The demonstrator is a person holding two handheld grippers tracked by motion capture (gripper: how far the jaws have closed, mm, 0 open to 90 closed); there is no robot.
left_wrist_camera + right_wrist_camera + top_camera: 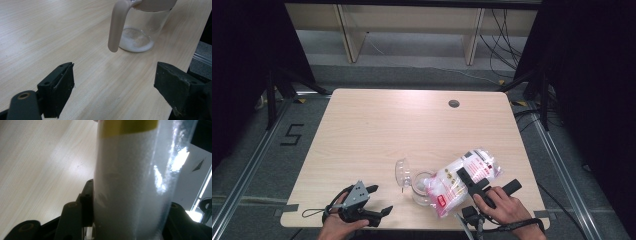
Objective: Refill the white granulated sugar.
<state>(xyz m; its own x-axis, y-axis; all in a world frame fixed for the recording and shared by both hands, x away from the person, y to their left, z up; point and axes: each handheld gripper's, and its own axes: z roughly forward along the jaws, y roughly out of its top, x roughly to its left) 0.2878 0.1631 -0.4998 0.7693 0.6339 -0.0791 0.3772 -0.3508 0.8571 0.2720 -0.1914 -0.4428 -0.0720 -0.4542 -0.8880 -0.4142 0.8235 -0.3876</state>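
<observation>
A clear bag of white granules [447, 186] with red print lies tilted, its low end over the mouth of a glass jar [422, 190] near the table's front edge. My right gripper [473, 181] is shut on the bag [127, 182], whose body sits between the two black jaws. The jar [142, 27] holds a thin layer of white powder [136, 42], and a beige handle [117, 27] hangs down its side. Its clear lid [402, 172] stands flipped open to the left. My left gripper [381, 199] rests open at the front left, a short way from the jar, jaws [115, 80] wide apart and empty.
The wooden table [377, 125] has a round cable hole [454, 103] at the back right. Its front edge runs just under both hands. Black stands and cables sit on the floor at both sides, and a pale shelf frame [412, 30] stands behind.
</observation>
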